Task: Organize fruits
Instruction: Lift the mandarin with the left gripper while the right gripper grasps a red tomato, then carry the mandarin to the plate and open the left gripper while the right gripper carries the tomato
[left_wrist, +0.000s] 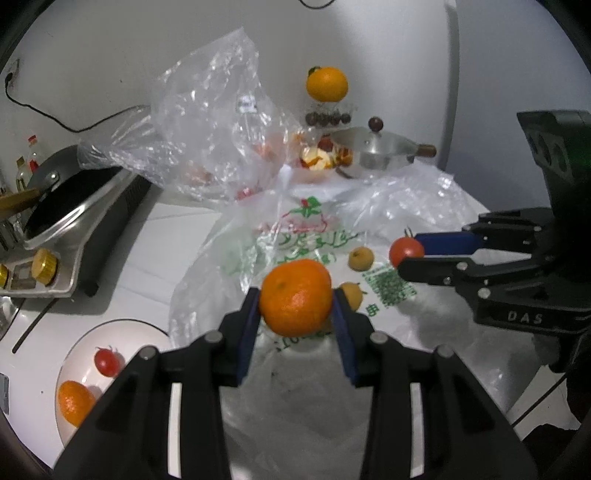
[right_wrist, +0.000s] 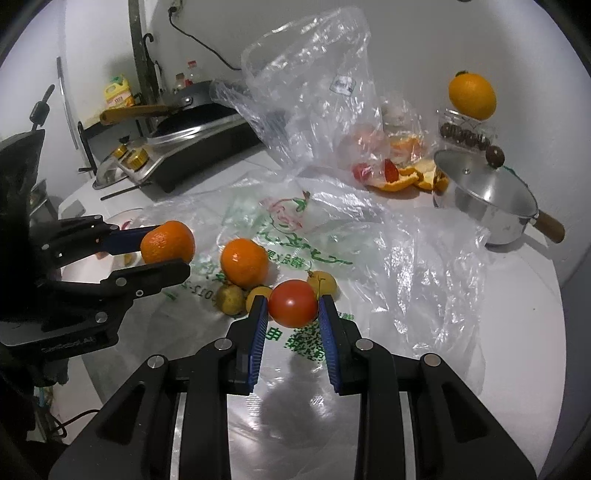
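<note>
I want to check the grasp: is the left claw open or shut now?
Shut. The left claw presses its blue pads on both sides of a tangerine, held above the plastic bag.

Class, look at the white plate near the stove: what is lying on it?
On the white plate: a small tomato and a mandarin. The left claw covers the plate's right part.

My work surface is a white countertop (right_wrist: 517, 314). Spread flat across it lies a clear plastic bag with green print (right_wrist: 295, 229), and a crumpled clear bag (right_wrist: 314, 85) stands behind it. At my left a white plate (left_wrist: 79, 354) rests on the counter, with a gas stove (left_wrist: 92, 225) beyond it. At the back right sits a steel saucepan (right_wrist: 487, 210), orange peels (right_wrist: 402, 181) just beside it.
</note>
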